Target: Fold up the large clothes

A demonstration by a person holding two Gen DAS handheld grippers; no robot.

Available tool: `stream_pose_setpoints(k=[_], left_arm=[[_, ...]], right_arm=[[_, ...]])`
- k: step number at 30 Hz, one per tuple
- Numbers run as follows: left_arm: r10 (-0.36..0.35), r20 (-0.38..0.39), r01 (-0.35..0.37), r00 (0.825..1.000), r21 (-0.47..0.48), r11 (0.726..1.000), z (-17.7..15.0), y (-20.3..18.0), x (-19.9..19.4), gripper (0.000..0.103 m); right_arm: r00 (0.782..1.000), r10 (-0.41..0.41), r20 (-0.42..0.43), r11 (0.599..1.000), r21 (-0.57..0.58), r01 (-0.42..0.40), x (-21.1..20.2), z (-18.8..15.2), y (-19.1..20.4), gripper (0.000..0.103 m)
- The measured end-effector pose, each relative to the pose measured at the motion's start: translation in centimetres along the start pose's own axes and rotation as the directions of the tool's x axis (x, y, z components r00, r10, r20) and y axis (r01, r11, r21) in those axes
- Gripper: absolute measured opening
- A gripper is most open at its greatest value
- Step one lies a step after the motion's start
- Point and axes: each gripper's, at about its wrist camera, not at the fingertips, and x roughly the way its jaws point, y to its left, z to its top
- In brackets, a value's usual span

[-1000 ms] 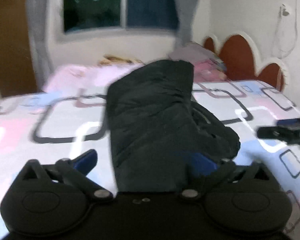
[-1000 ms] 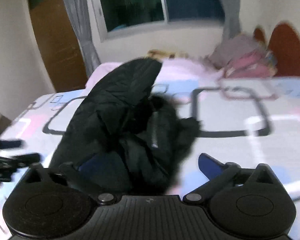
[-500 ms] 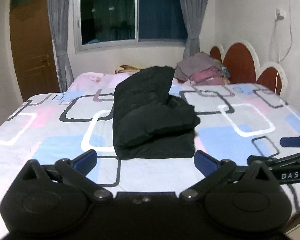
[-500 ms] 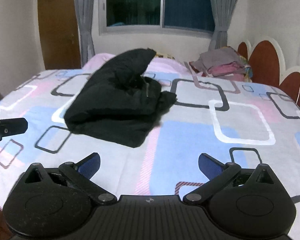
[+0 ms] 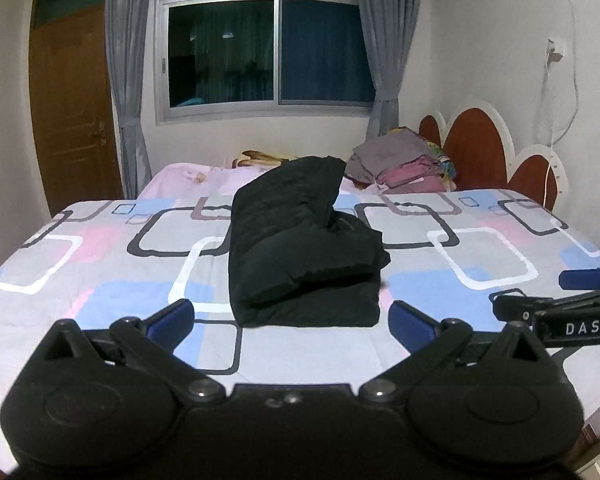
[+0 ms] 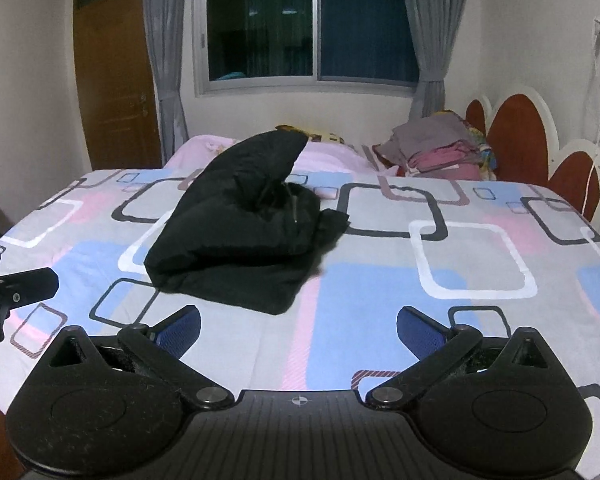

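Both tongs spread wide, nothing between the blue pads. Left tongs (image 5: 292, 314) hang above the near edge of the bed, pointed at the garment; right tongs (image 6: 298, 326) likewise, offset to the side. Each pair shows at the margin of the other's view: right tongs at the right edge of the left wrist view, left tongs at the left edge of the right wrist view.

Going largest to smallest from there, I note:

Bed (image 5: 440, 344): fills the mid-frame, covered by a sheet printed with rounded squares in grey, white, blue and pink.

Headboard (image 5: 476, 144): red-brown scalloped panels with white rims, at the far right end of the bed.

Black jacket (image 5: 300, 256): lies folded near the middle of the bed, apart from both tongs. Lower layers are flat; one puffy section stands up at the far end. In the right wrist view I see a zip line on the upper fold.

Pile of clothes (image 5: 400, 162): grey and pink, stacked against the headboard, well apart from the jacket.
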Motion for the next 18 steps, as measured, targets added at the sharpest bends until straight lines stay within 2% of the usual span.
stream_pose_setpoints(k=[18], left_arm=[[-0.002,0.016,0.001,1.000,0.016,1.000,-0.07,-0.29,-0.60,0.103]], right_arm=[[1.000,0.006,0.017,1.000,0.002,-0.006,-0.82,0.13,-0.04,0.103]])
